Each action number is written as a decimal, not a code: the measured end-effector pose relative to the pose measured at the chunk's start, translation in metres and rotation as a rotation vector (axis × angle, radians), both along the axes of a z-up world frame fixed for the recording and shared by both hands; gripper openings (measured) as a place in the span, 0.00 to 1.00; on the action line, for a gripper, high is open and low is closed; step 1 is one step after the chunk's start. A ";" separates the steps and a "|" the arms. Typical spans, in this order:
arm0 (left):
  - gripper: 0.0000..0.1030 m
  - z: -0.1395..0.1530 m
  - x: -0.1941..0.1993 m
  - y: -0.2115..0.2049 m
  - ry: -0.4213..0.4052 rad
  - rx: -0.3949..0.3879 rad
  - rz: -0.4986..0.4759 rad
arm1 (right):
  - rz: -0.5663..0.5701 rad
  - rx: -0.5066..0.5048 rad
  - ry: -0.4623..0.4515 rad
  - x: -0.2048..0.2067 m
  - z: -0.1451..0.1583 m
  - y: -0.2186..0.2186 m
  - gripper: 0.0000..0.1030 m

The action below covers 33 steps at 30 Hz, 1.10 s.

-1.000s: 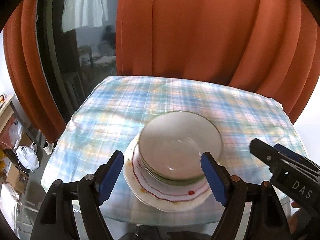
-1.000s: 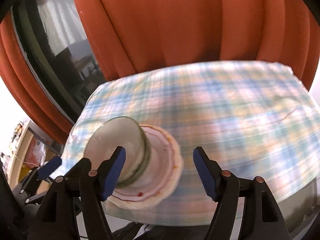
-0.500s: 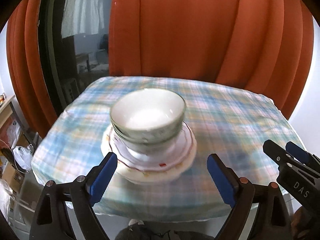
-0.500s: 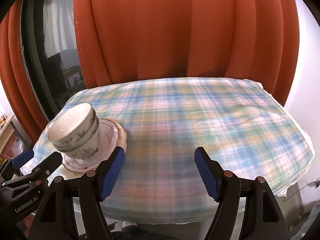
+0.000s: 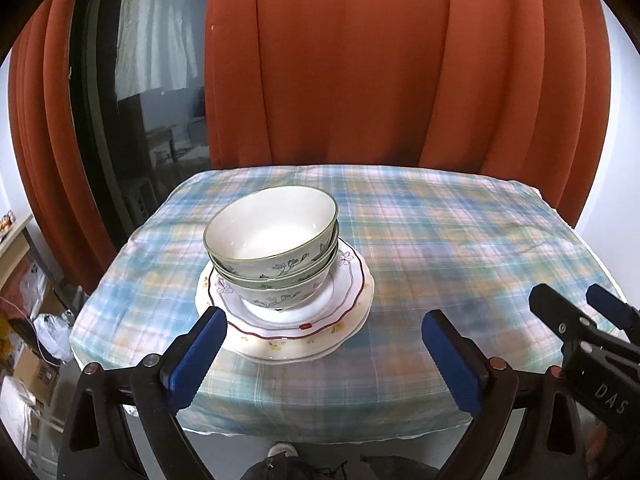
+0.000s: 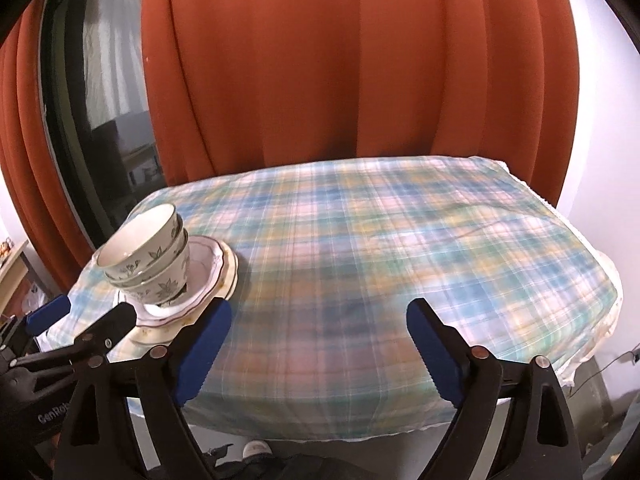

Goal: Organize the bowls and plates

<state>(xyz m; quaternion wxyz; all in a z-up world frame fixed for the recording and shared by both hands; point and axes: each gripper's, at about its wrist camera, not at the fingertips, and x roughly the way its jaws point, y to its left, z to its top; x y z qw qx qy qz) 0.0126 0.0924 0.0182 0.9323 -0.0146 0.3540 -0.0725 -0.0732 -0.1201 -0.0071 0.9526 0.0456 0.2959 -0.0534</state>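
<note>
Three nested green-rimmed floral bowls [image 5: 276, 248] sit on stacked scalloped plates [image 5: 344, 316] near the front left of the plaid-clothed table [image 5: 460, 248]. My left gripper [image 5: 324, 336] is open and empty, pulled back at the table's front edge, with the stack just ahead of its left pad. My right gripper [image 6: 318, 326] is open and empty over the front edge; the bowls [image 6: 148, 256] and plates [image 6: 212, 268] stand to its left. The left gripper also shows in the right wrist view [image 6: 86, 316], and the right gripper in the left wrist view [image 5: 580, 316].
Orange curtains [image 5: 360, 60] hang close behind the table. A dark window [image 5: 132, 120] is at the left. Bags and boxes [image 5: 36, 336] lie on the floor at the left. A white wall [image 6: 600, 140] is on the right.
Both grippers have drawn back and levelled out from above the stack, toward the table's front edge. The bowls and plates stay where they were on the table.
</note>
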 end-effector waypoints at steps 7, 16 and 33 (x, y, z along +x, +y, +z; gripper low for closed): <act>0.98 0.004 0.000 0.000 -0.020 0.005 0.015 | -0.001 0.003 -0.009 0.002 0.002 -0.001 0.91; 0.98 0.006 0.003 -0.003 -0.037 -0.002 0.004 | -0.013 -0.008 -0.016 0.007 0.003 -0.006 0.93; 1.00 0.005 0.010 -0.006 -0.041 -0.002 0.006 | -0.017 -0.014 -0.017 0.013 0.004 -0.010 0.94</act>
